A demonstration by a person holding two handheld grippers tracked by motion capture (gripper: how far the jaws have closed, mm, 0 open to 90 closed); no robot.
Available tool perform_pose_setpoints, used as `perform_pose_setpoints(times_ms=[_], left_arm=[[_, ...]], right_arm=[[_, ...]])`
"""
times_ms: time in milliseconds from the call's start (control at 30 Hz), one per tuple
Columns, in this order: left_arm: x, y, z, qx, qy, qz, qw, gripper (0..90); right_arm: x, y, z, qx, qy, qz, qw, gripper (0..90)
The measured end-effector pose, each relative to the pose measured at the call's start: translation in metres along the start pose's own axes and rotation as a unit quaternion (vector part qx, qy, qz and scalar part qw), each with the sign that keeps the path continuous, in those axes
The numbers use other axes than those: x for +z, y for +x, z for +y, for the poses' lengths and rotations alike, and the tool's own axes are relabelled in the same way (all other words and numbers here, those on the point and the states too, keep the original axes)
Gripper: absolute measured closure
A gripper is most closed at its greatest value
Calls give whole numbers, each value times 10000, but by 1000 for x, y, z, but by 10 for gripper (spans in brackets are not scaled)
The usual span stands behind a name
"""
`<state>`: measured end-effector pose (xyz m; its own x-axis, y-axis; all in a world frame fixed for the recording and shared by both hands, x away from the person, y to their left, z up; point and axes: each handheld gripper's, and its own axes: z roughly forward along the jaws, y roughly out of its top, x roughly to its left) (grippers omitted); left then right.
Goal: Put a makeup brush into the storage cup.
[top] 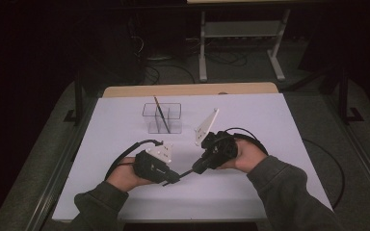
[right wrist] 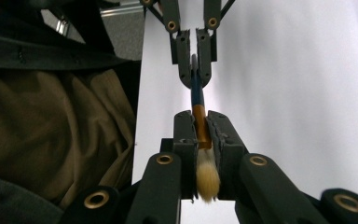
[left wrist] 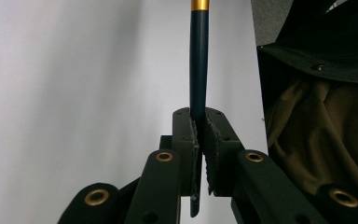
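Both tools pinch one paintbrush low over the worktop: left tool on its stiff handle, right tool at the ferrule. Light and slim; keep off the soft bristles.

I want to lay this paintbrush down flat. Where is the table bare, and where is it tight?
Bare patches: the left side of the table beside the clear holder, the right side beyond the right gripper, and the near edge between the sleeves. It is tight mid-table, where both grippers clamp the paintbrush.
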<state>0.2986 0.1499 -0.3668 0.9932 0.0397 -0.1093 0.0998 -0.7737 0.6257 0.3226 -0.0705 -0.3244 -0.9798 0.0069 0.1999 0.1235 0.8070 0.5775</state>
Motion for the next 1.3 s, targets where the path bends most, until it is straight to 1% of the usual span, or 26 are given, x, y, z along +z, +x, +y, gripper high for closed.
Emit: perform_pose_setpoints(times_ms=[33,67,100,133,167,200,233,267,300,367,400,433,467,533,600,667,700,767,900,933,1067,1100,1167,1267,1300], left_arm=[[-1,0,-1,-35,-66,37,10000,838],[-2,0,-2,-32,-110,58,9999,840],[-3,0,-3,-58,-196,95,9997,840],[-4,0,-5,-72,-274,162,9995,841],[-5,0,-6,-122,-369,198,9990,842],[-6,0,-7,-163,-444,222,9986,842],[-7,1,-8,-135,-461,241,9986,843],[-7,1,-9,-176,-523,254,9982,843],[-7,1,-10,-231,-565,260,9978,843],[-8,1,-10,-255,-622,315,9972,844],[-9,1,-11,-281,-686,318,9967,844],[-9,1,-11,-320,-728,311,9963,844],[-9,2,-11,-315,-759,332,9961,844],[-9,2,-11,-312,-786,345,9958,844],[-8,2,-11,-381,-814,361,9953,844],[-8,2,-11,-397,-831,392,9950,844],[-7,3,-11,-400,-836,406,9949,844],[-7,2,-10,-410,-796,404,9952,844],[-6,2,-10,-402,-798,430,9951,844],[-6,2,-9,-399,-792,436,9951,845],[-6,3,-9,-327,-747,440,9957,845],[-5,3,-9,-367,-735,416,9957,845],[-4,3,-9,-328,-738,378,9960,844],[-4,3,-8,-351,-724,326,9962,832],[-4,4,-8,-345,-707,320,9964,829]], right_arm=[[-1,-1,-1,-2,-43,-61,10000,807],[-1,0,-2,68,-163,-52,9998,794],[-3,0,-3,136,-266,-16,9996,749],[-4,-1,-6,194,-410,-74,9989,676],[-5,-1,-9,275,-639,-139,9975,661],[-6,-1,-13,318,-825,-109,9960,650],[-6,0,-16,372,-961,-132,9946,638],[-5,0,-18,367,-1071,-182,9934,624],[-5,1,-21,436,-1190,-226,9917,622],[-4,2,-27,530,-1465,-239,9875,615],[-3,1,-29,525,-1537,-288,9863,622],[-3,1,-31,577,-1672,-290,9838,625],[-2,0,-32,586,-1718,-327,9828,628],[0,0,-33,604,-1752,-392,9819,652],[0,0,-34,598,-1817,-393,9807,683],[0,0,-34,632,-1913,-345,9789,714],[-1,-1,-34,619,-1929,-315,9788,725],[-1,-3,-34,629,-1939,-346,9784,753],[-1,-4,-34,634,-1958,-279,9782,806],[-1,-4,-34,668,-1982,-244,9776,809],[0,-5,-33,635,-1970,-207,9781,826],[0,-6,-33,598,-1963,-204,9785,827],[0,-5,-32,588,-1945,-159,9790,830],[-1,-5,-31,583,-1876,-108,9805,831],[-1,-5,-31,547,-1859,-137,9810,831]])
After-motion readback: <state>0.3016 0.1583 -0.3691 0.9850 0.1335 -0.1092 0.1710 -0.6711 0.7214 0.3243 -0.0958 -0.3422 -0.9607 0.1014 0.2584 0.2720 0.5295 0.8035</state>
